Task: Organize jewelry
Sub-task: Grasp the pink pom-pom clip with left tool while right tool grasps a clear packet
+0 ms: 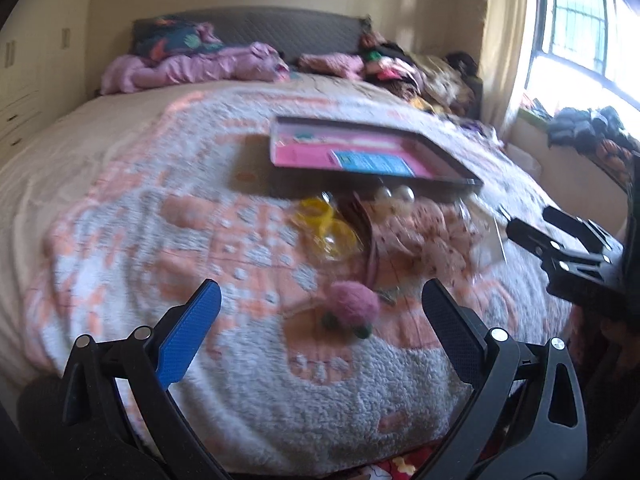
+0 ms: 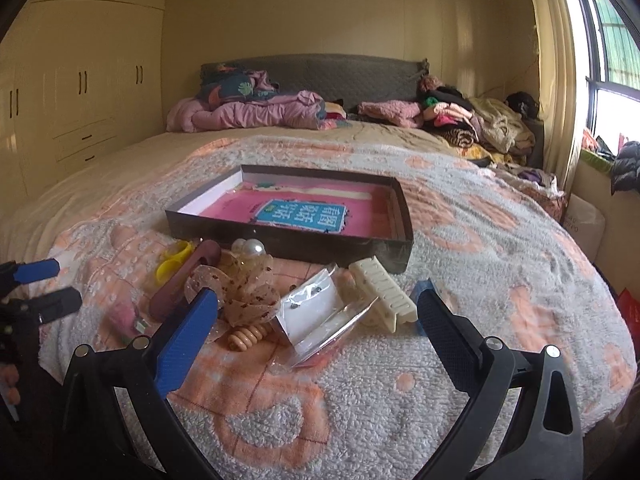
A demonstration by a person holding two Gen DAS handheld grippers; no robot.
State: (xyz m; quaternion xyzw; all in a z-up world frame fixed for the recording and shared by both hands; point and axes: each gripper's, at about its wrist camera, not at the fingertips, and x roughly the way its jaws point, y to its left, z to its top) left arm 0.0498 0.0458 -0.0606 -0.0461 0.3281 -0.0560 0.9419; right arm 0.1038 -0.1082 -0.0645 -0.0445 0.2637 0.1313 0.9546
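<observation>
A heap of jewelry and hair pieces lies on the bed's fleecy peach-and-white blanket (image 2: 360, 400), just in front of the near wall of a shallow dark tray (image 2: 288, 242) whose floor is lined with a pink sheet bearing a blue label. In my right wrist view the heap reads, left to right: yellow rings (image 2: 173, 262), a maroon band (image 2: 182, 280), pearl beads (image 2: 250, 247), a spotted gauze bow (image 2: 248, 292) with a wooden beaded piece (image 2: 246, 336) just below it, a clear packet of earrings (image 2: 320, 312) and a cream hair clip (image 2: 384, 294) lying against the packet's right edge. A pink pom-pom clip (image 1: 354, 306) sits apart, nearer the blanket's front edge. My left gripper (image 1: 320, 316) hangs above that pom-pom, fingers spread wide and holding nothing. My right gripper (image 2: 318, 322) hovers over the packet, likewise wide open and empty; it shows at the right edge of the blurred left wrist view. Crumpled pink bedding (image 2: 256, 116) and piled clothes (image 2: 480, 120) line the headboard end.
</observation>
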